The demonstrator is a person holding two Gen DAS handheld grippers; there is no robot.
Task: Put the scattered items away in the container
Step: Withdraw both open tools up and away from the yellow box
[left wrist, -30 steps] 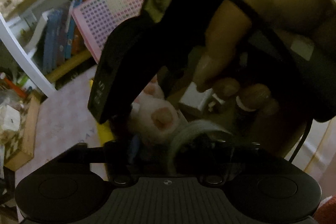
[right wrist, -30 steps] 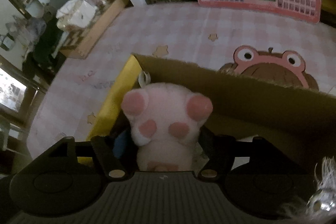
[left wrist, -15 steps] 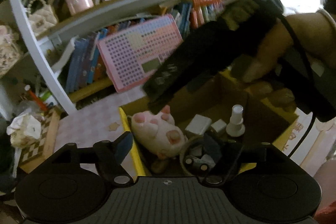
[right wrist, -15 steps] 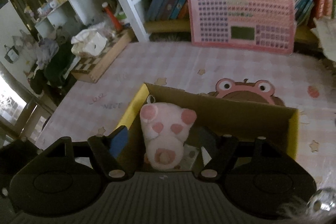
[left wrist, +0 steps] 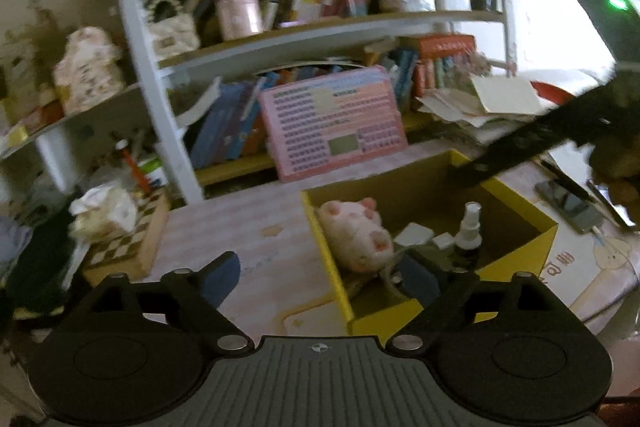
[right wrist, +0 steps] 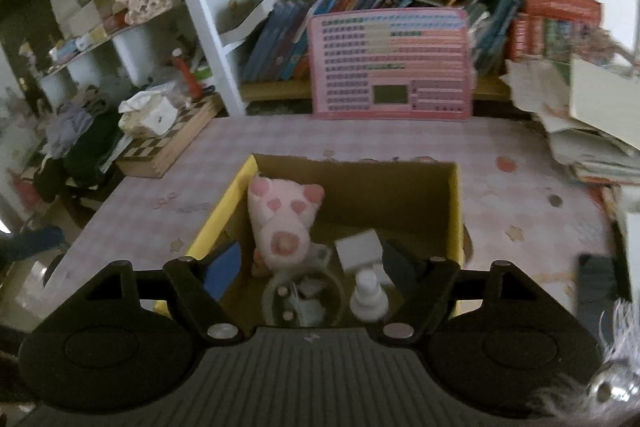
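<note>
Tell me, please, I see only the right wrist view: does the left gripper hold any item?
Observer: No. The left gripper holds nothing. Its fingers are opening, and the near corner of the yellow cardboard box shows beyond them.
Operator: From above I cannot judge the small white-capped spray bottle. Does it stand or lie?
Observer: The small white-capped spray bottle stands upright inside the box, next to a flat white block. Its lower body is dark.
</note>
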